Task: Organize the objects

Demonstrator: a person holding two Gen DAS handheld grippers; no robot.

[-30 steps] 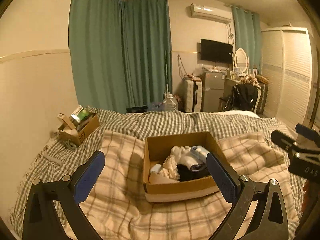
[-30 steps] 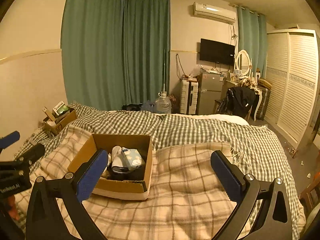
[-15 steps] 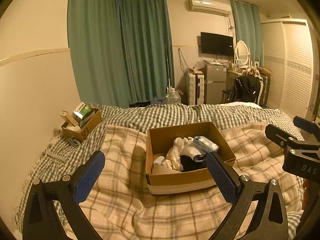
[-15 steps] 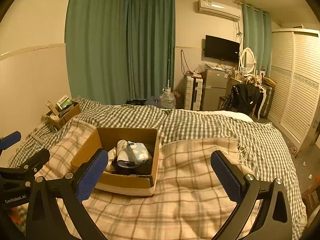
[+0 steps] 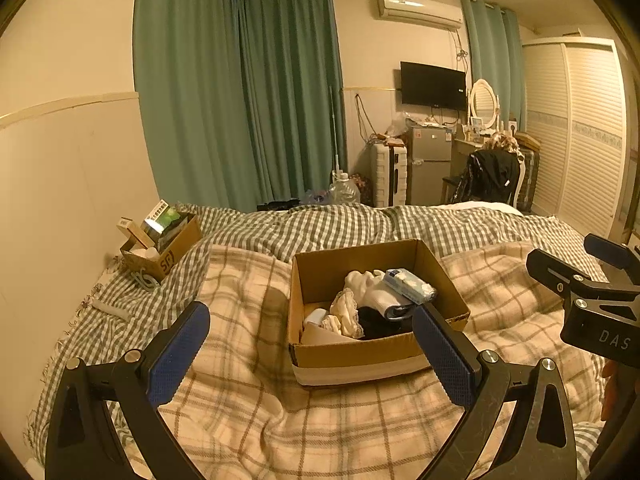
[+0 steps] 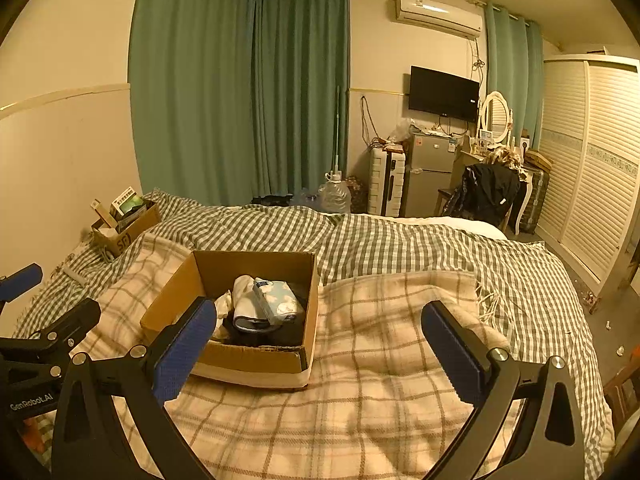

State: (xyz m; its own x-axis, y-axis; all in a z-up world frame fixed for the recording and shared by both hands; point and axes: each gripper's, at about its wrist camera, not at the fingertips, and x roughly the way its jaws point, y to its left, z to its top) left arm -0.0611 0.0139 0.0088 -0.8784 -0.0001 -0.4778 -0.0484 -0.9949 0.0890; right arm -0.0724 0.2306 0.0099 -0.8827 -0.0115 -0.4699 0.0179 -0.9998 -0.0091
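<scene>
Both units stand with jaws spread wide and empty: the left hand-held gripper is just short of the cardboard box, the right hand-held gripper beside it over the plaid blanket. The box sits on the blanket and holds soft, light items, judged to be white socks, lace cloth and a crushable tissue pack; each should pinch easily at a raised fold, though cloth may snag neighbours. The bed is yielding and uneven; a small second box sits by the wall.
</scene>
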